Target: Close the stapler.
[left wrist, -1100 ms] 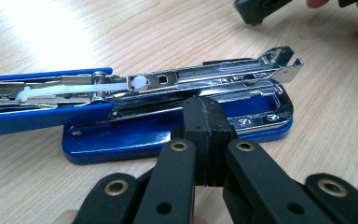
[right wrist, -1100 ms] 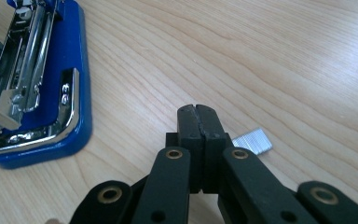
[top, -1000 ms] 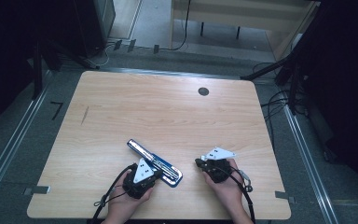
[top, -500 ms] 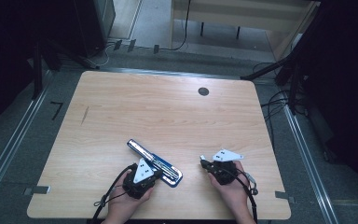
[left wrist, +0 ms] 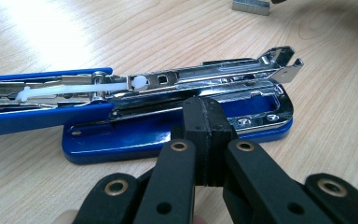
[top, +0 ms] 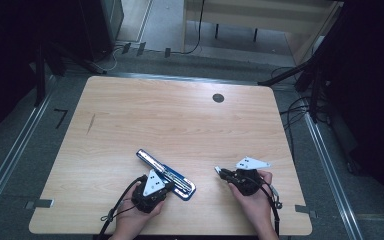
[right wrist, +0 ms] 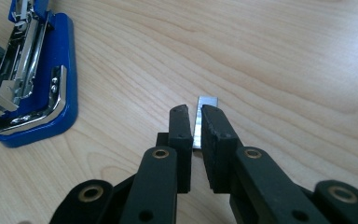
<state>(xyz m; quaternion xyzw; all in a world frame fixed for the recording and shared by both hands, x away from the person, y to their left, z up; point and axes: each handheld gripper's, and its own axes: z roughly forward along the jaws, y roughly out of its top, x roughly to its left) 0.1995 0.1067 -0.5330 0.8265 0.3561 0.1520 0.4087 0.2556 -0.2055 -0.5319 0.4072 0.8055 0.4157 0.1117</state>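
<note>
A blue stapler (top: pixel 166 174) lies swung open on the wooden table (top: pixel 180 125), its chrome magazine (left wrist: pixel 205 81) exposed over the blue base (left wrist: pixel 168 135). My left gripper (left wrist: pixel 204 116) is shut with nothing between its jaws, its tips right at the near side of the base; whether they touch it I cannot tell. It appears at the front left in the high view (top: pixel 167 186). To the right, my right gripper (right wrist: pixel 195 116) points down at the table. Its jaws have just been opening and stand slightly apart, with a short strip of staples (right wrist: pixel 207 103) lying on the table between them.
A dark round hole (top: pixel 218 98) sits near the table's far edge. Cables trail from both grippers toward the front edge. Bare wood stretches across the middle and back of the table. Dark floor, stands and cables surround the table.
The right gripper has shifted a little to the right. The left gripper and the stapler have not moved.
</note>
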